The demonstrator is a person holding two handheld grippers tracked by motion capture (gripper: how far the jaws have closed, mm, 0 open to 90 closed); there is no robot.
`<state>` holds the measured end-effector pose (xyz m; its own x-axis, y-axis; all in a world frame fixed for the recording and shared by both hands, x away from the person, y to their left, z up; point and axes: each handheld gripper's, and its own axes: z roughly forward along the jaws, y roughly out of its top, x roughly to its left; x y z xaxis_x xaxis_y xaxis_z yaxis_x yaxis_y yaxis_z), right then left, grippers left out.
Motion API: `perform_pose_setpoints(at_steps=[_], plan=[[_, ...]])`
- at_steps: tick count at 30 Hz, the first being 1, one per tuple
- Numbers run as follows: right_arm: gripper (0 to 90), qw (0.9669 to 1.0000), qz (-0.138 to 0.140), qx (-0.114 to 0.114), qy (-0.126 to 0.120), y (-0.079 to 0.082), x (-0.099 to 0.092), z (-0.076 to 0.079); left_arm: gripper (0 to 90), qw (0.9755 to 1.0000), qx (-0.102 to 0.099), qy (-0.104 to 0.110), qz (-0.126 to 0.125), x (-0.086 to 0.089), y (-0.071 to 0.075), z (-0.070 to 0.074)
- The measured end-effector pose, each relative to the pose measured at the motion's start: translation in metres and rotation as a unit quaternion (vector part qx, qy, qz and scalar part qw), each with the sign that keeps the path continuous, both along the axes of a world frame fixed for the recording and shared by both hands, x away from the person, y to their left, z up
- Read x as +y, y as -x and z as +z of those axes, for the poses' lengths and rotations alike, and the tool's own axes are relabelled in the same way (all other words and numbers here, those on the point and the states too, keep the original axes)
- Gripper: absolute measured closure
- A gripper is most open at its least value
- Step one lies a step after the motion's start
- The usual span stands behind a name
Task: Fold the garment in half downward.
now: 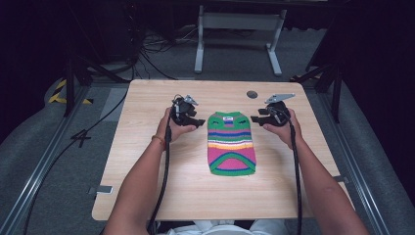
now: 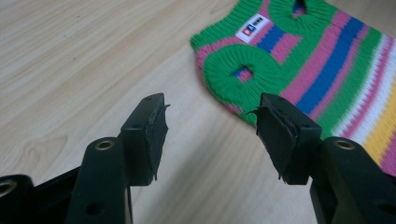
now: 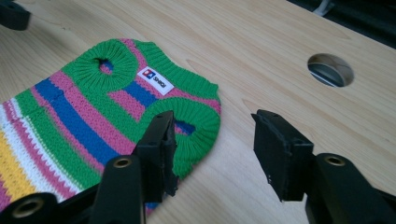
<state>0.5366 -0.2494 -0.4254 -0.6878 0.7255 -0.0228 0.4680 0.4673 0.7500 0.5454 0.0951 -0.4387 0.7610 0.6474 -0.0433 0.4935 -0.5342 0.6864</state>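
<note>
A small knitted sweater (image 1: 231,144) with green, pink, blue, white and yellow stripes lies flat on the wooden table (image 1: 147,171), its neck end and white label pointing away from me. My left gripper (image 1: 198,121) is held just left of the sweater's neck end, jaws open and pointing at it. In the left gripper view the left gripper (image 2: 210,105) has bare wood in its gap and the sweater (image 2: 327,60) just beyond its right jaw. My right gripper (image 1: 255,119) mirrors it on the other side, open. Its view shows the right gripper (image 3: 214,116) beside the sweater's (image 3: 84,112) green armhole.
A round hole (image 1: 252,94) sits in the tabletop behind the right gripper, also seen as the hole (image 3: 330,70) up close. A white metal frame (image 1: 240,22) and cables lie on the floor beyond the table. Bare wood surrounds the sweater.
</note>
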Motion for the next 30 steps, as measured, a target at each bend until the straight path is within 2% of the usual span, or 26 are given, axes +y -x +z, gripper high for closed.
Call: perform_pose_setpoints(at_steps=[2, 3, 4, 9, 13, 16, 18, 19, 21, 24, 27, 30], plan=[[52.3, 1.0000, -0.002, 0.009, 0.000, -0.011, 0.006, -0.005, 44.7, 1.0000, 0.001, -0.002, 0.000, -0.008, -0.006, -0.002], [52.3, 1.0000, -0.002, 0.009, 0.000, -0.011, 0.006, -0.005, 44.7, 1.0000, 0.001, -0.005, 0.001, -0.012, -0.008, -0.002], [52.7, 0.9999, -0.004, 0.011, 0.003, -0.015, 0.008, -0.006, 44.9, 1.0000, 0.002, 0.003, 0.000, -0.016, -0.011, -0.004], [55.3, 0.9997, -0.004, 0.020, 0.011, -0.029, 0.018, -0.014, 45.3, 0.9999, 0.012, -0.007, 0.002, -0.034, -0.022, -0.012], [56.3, 0.9993, -0.003, 0.030, 0.020, -0.037, 0.027, -0.022, 45.9, 0.9997, 0.022, -0.002, 0.003, -0.045, -0.030, -0.018], [57.2, 0.9990, -0.005, 0.039, 0.022, -0.043, 0.032, -0.030, 47.6, 0.9996, 0.026, -0.010, 0.010, -0.048, -0.035, -0.022], [57.3, 0.9990, -0.008, 0.040, 0.021, -0.046, 0.034, -0.034, 48.7, 0.9992, 0.036, -0.006, 0.017, -0.048, -0.039, -0.027], [57.3, 0.9989, -0.011, 0.041, 0.017, -0.047, 0.035, -0.035, 50.5, 0.9989, 0.036, -0.017, 0.027, -0.048, -0.040, -0.030], [57.1, 0.9987, -0.017, 0.046, 0.011, -0.048, 0.037, -0.039, 51.5, 0.9988, 0.033, -0.005, 0.037, -0.049, -0.042, -0.032], [57.2, 0.9982, -0.022, 0.055, 0.013, -0.050, 0.038, -0.045, 53.8, 0.9989, 0.032, -0.010, 0.034, -0.051, -0.042, -0.032], [58.1, 0.9978, -0.027, 0.061, -0.005, -0.052, 0.037, -0.048, 54.0, 0.9989, 0.030, -0.014, 0.032, -0.053, -0.043, -0.032], [62.3, 0.9975, -0.030, 0.063, -0.009, -0.051, 0.036, -0.049, 58.5, 0.9988, 0.033, -0.015, 0.032, -0.054, -0.041, -0.031]])
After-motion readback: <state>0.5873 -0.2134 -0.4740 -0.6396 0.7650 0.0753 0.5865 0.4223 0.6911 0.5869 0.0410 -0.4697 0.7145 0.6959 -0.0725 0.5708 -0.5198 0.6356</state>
